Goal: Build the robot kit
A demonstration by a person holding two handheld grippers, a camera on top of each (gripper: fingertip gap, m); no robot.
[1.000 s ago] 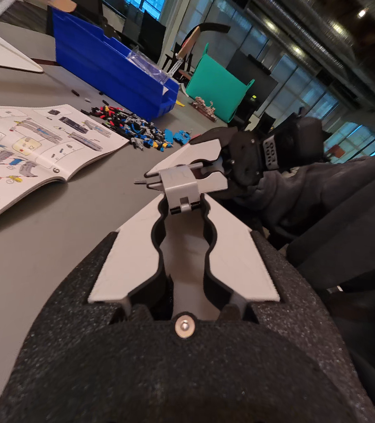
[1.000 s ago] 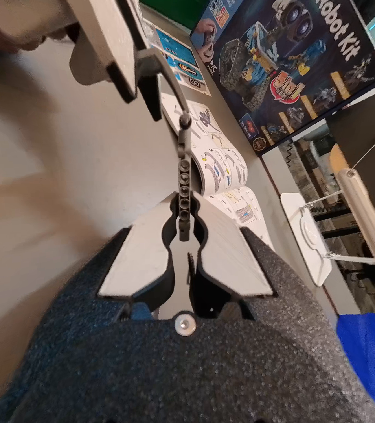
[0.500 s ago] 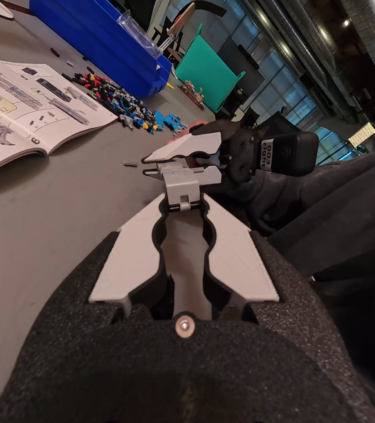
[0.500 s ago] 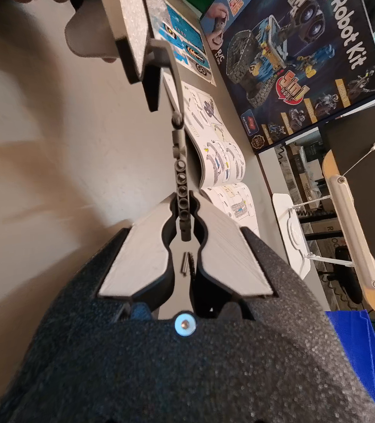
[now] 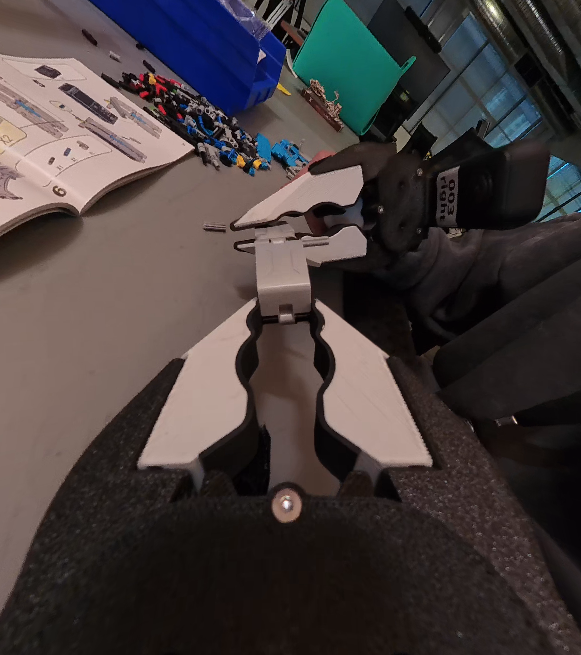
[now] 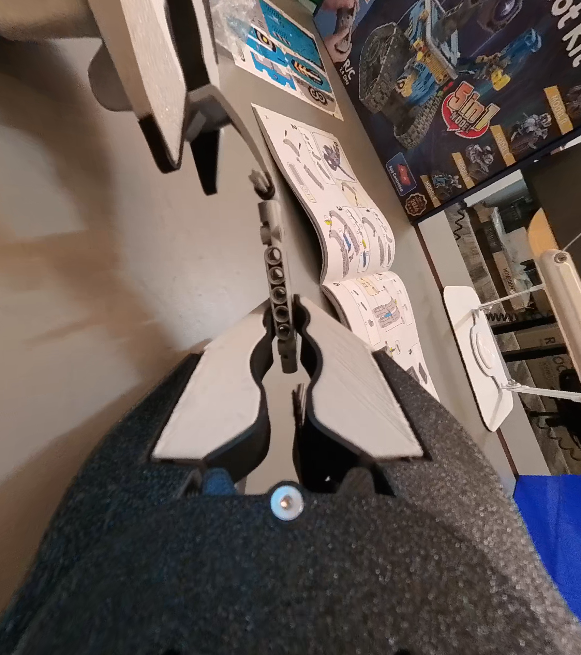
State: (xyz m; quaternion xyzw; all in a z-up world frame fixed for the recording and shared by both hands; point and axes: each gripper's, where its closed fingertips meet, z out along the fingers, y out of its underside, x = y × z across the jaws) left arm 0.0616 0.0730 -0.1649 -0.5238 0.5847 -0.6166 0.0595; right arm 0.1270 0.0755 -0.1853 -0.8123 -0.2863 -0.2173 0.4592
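Grey matte tabletop in a dim, glass-walled workspace. Left gripper closed on a curved light-grey plastic panel, its long axis running straight ahead along the fingers, its far end in between the tips of the right gripper. Right gripper pinched shut on a thin dark-grey beam with round holes, pointing forward and up, its grey connector end just beside the panel's pin, contact not clear. Open instruction booklet to the left, loose small axle lying just beyond the tips, scattered pile of small coloured pieces farther off, blue bin behind. Bare table between booklet and grippers; dark cloth close on the right.
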